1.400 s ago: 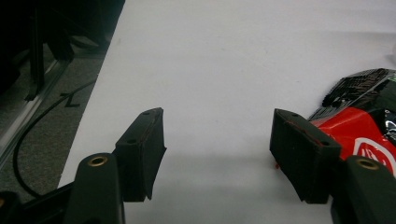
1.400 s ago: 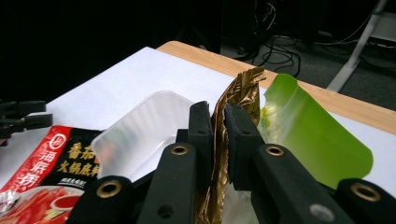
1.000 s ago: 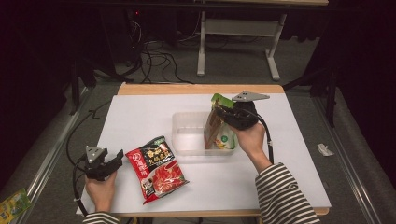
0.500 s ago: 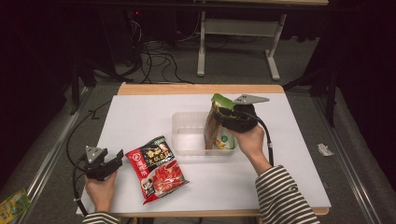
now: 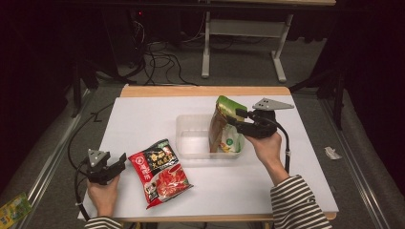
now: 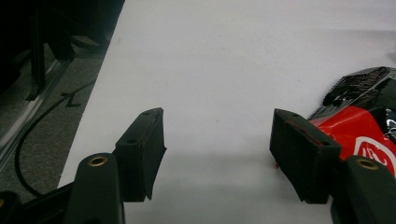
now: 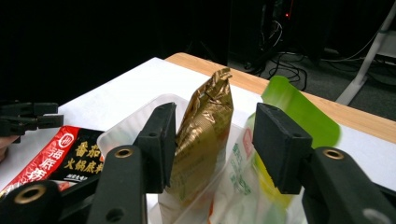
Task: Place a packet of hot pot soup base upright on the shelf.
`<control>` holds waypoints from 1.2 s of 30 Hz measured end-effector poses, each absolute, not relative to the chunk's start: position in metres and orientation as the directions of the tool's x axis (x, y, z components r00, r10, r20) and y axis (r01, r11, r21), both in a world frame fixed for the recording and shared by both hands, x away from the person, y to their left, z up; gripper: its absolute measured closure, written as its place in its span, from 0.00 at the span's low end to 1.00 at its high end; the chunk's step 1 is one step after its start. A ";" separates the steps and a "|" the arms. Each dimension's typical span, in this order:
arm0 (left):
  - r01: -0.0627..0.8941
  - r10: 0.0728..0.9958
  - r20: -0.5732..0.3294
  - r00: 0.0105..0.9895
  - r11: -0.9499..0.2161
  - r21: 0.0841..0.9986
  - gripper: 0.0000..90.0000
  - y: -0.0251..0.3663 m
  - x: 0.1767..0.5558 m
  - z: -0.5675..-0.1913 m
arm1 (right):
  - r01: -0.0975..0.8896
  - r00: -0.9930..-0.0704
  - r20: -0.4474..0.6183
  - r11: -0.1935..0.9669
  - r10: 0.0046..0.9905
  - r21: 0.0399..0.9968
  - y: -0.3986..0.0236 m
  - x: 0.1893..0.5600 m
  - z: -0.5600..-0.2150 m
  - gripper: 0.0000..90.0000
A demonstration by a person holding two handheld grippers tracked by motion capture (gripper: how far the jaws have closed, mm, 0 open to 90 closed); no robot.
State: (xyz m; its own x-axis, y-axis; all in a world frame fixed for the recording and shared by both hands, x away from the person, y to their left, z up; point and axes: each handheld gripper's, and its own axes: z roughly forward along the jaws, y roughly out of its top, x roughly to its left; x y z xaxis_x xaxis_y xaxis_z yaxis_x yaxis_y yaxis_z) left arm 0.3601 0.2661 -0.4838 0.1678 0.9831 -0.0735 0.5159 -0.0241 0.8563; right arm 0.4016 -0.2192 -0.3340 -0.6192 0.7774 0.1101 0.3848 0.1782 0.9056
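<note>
gold pouch (image 7: 203,135) between open right claw (image 7: 212,144)

Pouches (image 5: 227,126) in tub (image 5: 191,136).

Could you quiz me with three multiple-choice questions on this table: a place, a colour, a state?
1. Where do the gold pouch and green pouch stand?
A. In the clear tub
B. On the floor
C. In a drawer

2. What colour is the flat packet on the table?
A. Blue
B. Mostly red
C. White

3. How stand the jaws of the right gripper?
A. Shut tight
B. Broken off
C. Apart

Answers: A, they rise upright from the tub; B, red with a black top; C, they have just been opening, the pouches loose between them.
</note>
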 end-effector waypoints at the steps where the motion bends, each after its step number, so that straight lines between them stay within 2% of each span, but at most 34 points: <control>1: 0.516 0.983 -0.073 0.168 -0.024 0.856 0.40 0.266 0.360 -0.484 | 0.383 -0.620 0.110 0.177 0.777 0.907 -0.221 0.400 -0.334 0.54; 13: 0.516 0.983 -0.073 0.169 -0.025 0.856 0.40 0.266 0.360 -0.484 | 0.369 -0.581 0.100 0.153 0.808 0.917 -0.237 0.387 -0.333 0.44; 27: 0.516 0.983 -0.073 0.168 -0.025 0.856 0.40 0.266 0.360 -0.484 | 0.311 -0.538 0.058 0.134 0.841 0.941 -0.265 0.366 -0.340 0.42; 36: 0.519 0.983 -0.078 0.166 -0.020 0.854 0.40 0.266 0.361 -0.484 | 0.292 -0.485 0.024 0.136 0.874 0.947 -0.284 0.353 -0.357 0.39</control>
